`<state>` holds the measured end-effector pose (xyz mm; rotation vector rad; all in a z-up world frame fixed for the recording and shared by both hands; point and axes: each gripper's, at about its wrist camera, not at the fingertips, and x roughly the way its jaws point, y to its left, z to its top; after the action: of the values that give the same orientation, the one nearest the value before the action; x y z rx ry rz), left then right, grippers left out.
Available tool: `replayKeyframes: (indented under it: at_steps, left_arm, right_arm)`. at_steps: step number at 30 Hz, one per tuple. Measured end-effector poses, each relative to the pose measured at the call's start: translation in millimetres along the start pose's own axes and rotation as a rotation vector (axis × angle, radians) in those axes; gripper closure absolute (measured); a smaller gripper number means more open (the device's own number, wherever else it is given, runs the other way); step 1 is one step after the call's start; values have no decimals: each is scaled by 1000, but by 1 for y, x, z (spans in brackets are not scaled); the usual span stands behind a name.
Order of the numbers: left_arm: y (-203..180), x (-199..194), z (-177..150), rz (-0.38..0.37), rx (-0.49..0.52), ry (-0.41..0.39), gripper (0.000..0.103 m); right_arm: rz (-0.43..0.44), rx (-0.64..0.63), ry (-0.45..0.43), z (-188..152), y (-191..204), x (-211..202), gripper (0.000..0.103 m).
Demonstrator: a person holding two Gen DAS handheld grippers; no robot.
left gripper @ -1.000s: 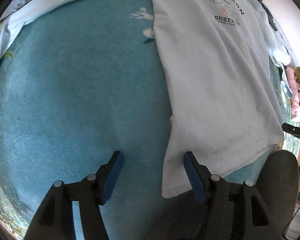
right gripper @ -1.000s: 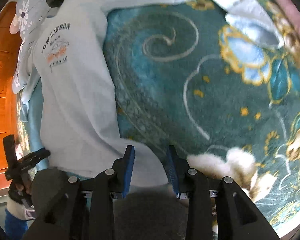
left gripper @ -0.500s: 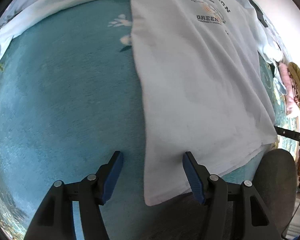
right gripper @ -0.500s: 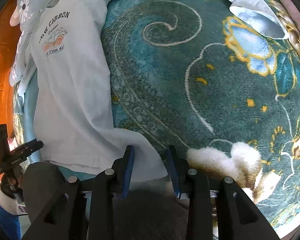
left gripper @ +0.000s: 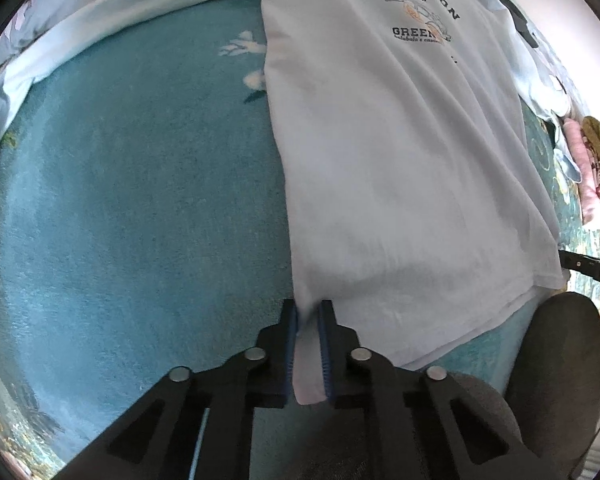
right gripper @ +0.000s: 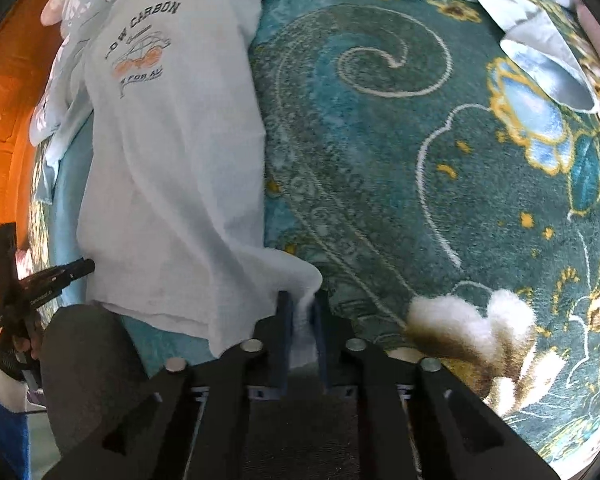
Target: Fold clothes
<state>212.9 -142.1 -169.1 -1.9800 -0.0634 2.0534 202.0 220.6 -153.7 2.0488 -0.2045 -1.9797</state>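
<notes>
A white T-shirt with a dark printed logo lies flat on a teal blanket, its hem towards me. My left gripper has its jaws closing, and the blue pads pinch the shirt's near left hem corner. In the right wrist view the same T-shirt runs down the left side. There my right gripper is also closing, its pads clamped on the near right hem corner. Each gripper shows at the edge of the other's view, held in a hand.
The teal blanket has swirl and flower patterns and a white fluffy patch. Pale blue bedding lies bunched along the far side. A grey padded edge sits near me. An orange wooden panel stands at the left.
Both grippers moved onto the shirt's hem corners and their jaws closed from wide apart to pinching the cloth. The right corner now bunches up between the pads.
</notes>
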Motion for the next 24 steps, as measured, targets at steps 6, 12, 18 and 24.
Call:
replayKeyframes:
  at_steps: [6,12,18,24]
  left_arm:
    - [-7,-13,-9,37,38,-51,101]
    - [-8,-33,-13,36,52,-92,101]
    - [-12,-64,-12,43,73,-135,101]
    - [6,-110,-6,50,101,-179,101]
  right_arm:
    - [-14,-24,-13,-4,9,-7,97]
    - [-7,-45,-42,-13,13,-26,98]
    - [21,-71,-86,-12,6,-48,98]
    - [62,-120,-140,-16,17,-86,98]
